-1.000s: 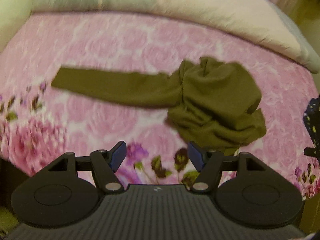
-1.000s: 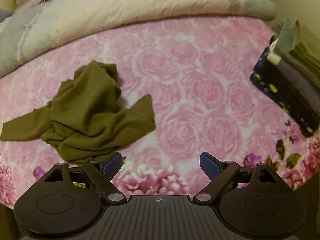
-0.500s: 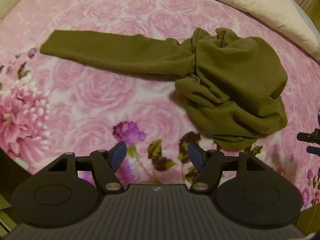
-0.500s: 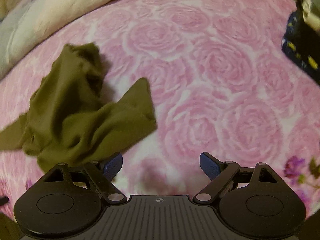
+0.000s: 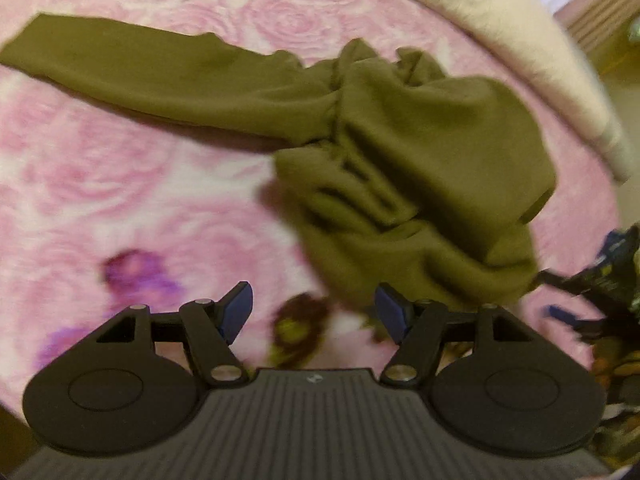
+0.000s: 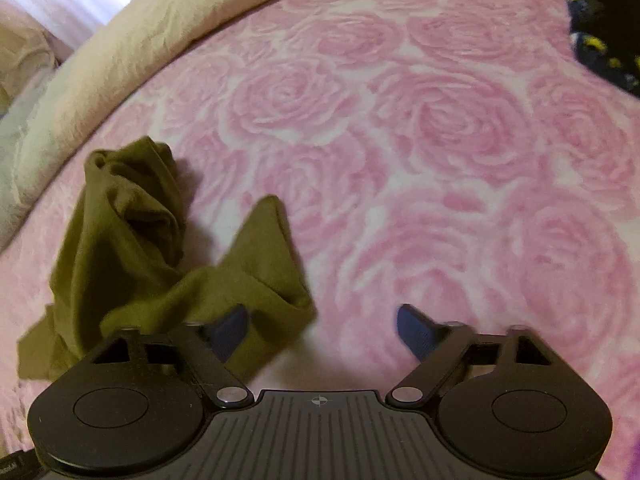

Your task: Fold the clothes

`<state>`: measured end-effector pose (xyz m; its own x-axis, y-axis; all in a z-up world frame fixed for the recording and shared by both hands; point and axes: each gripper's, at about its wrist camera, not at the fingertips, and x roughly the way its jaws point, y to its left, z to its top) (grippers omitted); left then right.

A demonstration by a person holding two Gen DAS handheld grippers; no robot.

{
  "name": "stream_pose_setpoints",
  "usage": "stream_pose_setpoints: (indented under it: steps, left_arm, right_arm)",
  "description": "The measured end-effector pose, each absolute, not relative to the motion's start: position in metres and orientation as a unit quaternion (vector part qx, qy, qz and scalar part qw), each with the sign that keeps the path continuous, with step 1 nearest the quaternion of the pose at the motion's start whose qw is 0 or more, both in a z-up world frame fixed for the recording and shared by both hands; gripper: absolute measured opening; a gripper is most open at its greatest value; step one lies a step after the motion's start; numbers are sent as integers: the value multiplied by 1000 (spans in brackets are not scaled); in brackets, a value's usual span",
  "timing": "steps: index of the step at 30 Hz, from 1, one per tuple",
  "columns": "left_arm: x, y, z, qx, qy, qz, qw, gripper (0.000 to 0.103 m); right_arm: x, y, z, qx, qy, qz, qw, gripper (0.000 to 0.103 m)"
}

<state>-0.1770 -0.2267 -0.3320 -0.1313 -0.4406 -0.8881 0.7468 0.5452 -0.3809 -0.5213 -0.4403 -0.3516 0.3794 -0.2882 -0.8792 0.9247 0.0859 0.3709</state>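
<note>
Approach to a crumpled olive garment (image 5: 420, 168) lying bunched on the rose-print bedspread (image 6: 440, 128), one sleeve stretched out flat. Left gripper (image 5: 314, 312) and right gripper (image 6: 322, 326) both gape empty; each should pinch a single-layer edge, not a bunched fold.

The garment (image 5: 420, 152) is soft, matt olive knit cloth, creased; the bedspread (image 6: 440, 140) under it is plush pink rose-print fabric; the gripper (image 5: 314, 312) is matt black ribbed plastic with blue pads (image 5: 236, 312) and shiny metal pins

Rose-print bedspread (image 6: 440, 128), cream duvet (image 6: 160, 40)
</note>
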Motion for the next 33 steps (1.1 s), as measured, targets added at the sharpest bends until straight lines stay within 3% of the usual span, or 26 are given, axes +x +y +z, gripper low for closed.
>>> stream_pose_setpoints:
  steps: [4, 5, 6, 8, 9, 11, 18, 21, 22, 24, 29, 33]
  left_arm:
    - [-170, -238, -358, 58, 635, -446, 628, 63]
    - [-168, -240, -365, 39, 647, -440, 621, 59]
    - [-166, -242, -372, 20, 659, -434, 615, 54]
    - [-165, -242, -373, 12, 660, -439, 609, 20]
    - [-164, -242, -372, 10, 659, -443, 607, 16]
    - [-162, -238, -364, 19, 651, -458, 606, 10]
    - [-151, -185, -302, 153, 595, -523, 591, 9]
    - [-150, -165, -301, 258, 583, -504, 582, 7]
    - [-147, -164, -300, 276, 579, -499, 582, 8]
    - [-139, -165, -297, 301, 573, -492, 582, 10]
    - [-105, -199, -276, 289, 530, -518, 606, 32]
    - [-83, -260, -279, 269, 471, -563, 624, 41]
  right_arm:
    - [-515, -450, -368, 537, 272, -450, 660, 72]
    - [-513, -452, -373, 547, 262, -449, 656, 71]
    - [-510, -451, -374, 547, 263, -441, 662, 52]
    - [-502, -449, -375, 546, 265, -424, 672, 19]
    - [-500, -445, -376, 554, 269, -410, 673, 16]
    - [-499, -431, -373, 548, 282, -396, 680, 12]
    - [-532, -343, -346, 565, 356, -342, 660, 11]
    - [-538, -307, -346, 592, 409, -284, 634, 13]
    - [-536, -301, -348, 595, 426, -273, 625, 21]
    - [-532, -301, -344, 564, 455, -294, 624, 76]
    - [-542, -347, -324, 531, 403, -380, 641, 76]
    - [-551, -404, -323, 543, 317, -426, 651, 76]
